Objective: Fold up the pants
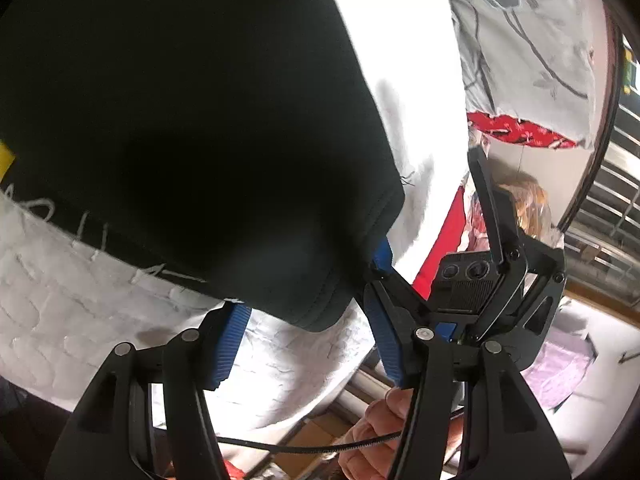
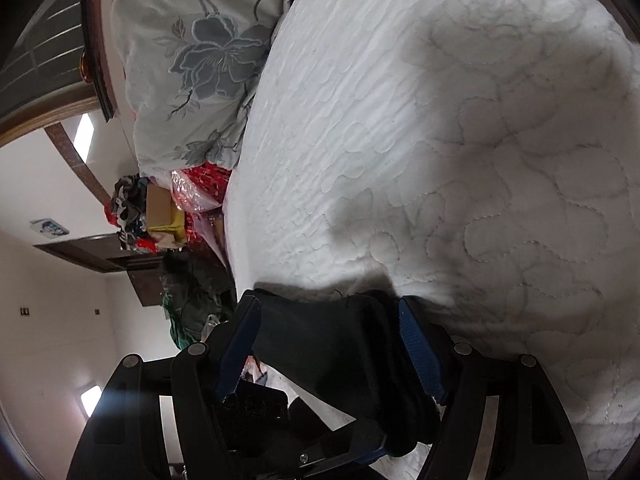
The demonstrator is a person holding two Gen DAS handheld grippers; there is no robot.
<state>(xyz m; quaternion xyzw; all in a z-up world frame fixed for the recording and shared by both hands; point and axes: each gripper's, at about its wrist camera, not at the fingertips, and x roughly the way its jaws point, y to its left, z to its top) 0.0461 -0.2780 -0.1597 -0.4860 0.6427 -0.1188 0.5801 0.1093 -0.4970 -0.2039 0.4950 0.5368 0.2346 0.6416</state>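
Observation:
Black pants (image 1: 180, 140) lie on a white quilted bed (image 1: 72, 292) and fill the upper left of the left wrist view. Their hemmed corner bulges between the blue pads of my left gripper (image 1: 304, 320), which presses it from both sides. In the right wrist view a thick band of the same pants (image 2: 320, 352) spans the wide gap of my right gripper (image 2: 328, 320). It touches both pads and is bunched against the right one. The right gripper's upper finger (image 1: 490, 208) shows close beside the left gripper.
A floral grey quilt (image 2: 192, 60) lies at the bed's far end, with red cloth (image 1: 520, 132) under it. A box and heaped clothes (image 2: 160, 208) stand beside the bed. A person's hand (image 1: 376, 432) and a thin cable (image 1: 300, 446) sit below the left gripper.

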